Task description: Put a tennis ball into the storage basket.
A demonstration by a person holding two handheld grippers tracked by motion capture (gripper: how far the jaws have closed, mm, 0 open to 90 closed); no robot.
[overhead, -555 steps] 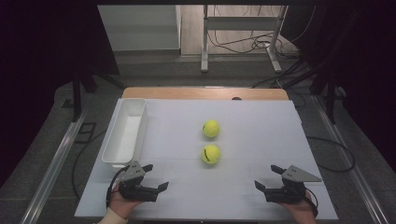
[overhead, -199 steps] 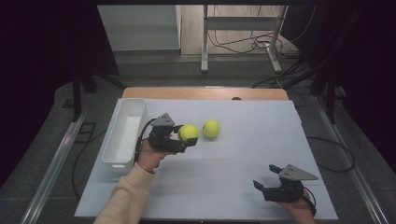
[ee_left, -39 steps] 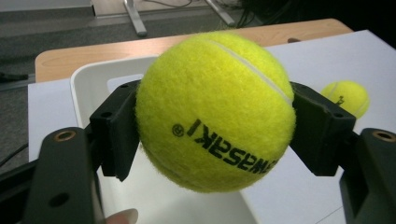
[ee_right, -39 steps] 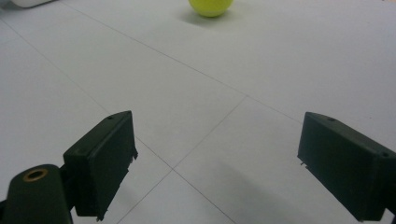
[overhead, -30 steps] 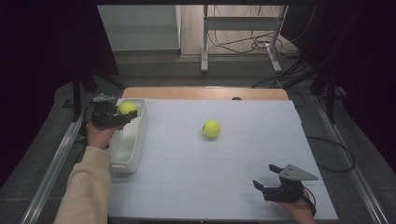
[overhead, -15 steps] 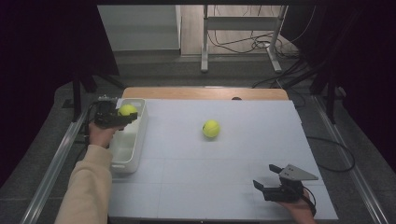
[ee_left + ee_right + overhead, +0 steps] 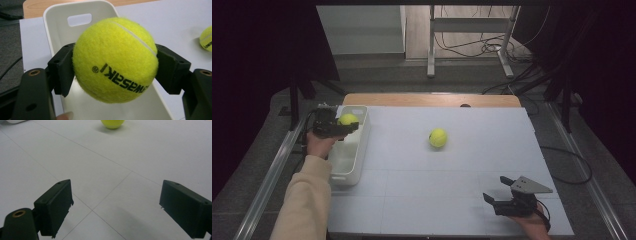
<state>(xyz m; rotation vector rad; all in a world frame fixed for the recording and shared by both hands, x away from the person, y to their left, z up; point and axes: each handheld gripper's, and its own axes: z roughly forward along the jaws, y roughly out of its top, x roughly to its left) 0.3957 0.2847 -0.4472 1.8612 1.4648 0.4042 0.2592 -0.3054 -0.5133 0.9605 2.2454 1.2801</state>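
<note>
My left gripper [image 7: 343, 123] is shut on a yellow tennis ball [image 7: 347, 119] and holds it over the far end of the white bin [image 7: 357, 150]. In the left gripper view the ball [image 7: 115, 59] sits squeezed between both black jaws, above the bin's inside [image 7: 67, 32]. A second tennis ball [image 7: 438, 138] lies on the white table near the middle, and shows at the right edge [image 7: 206, 38] and at the top [image 7: 112, 123] of the gripper views. My right gripper [image 7: 498, 196] rests open near the front right of the table, with nothing between its jaws [image 7: 115, 207].
The white tabletop [image 7: 452, 200] has a wooden strip [image 7: 427, 100] along its far edge. Metal rails run along both sides. Cables and a stand's legs lie on the floor beyond the table.
The left hand has carried the ball slightly down and nearer, over the bin's far end. The right gripper and the loose ball have not moved.
</note>
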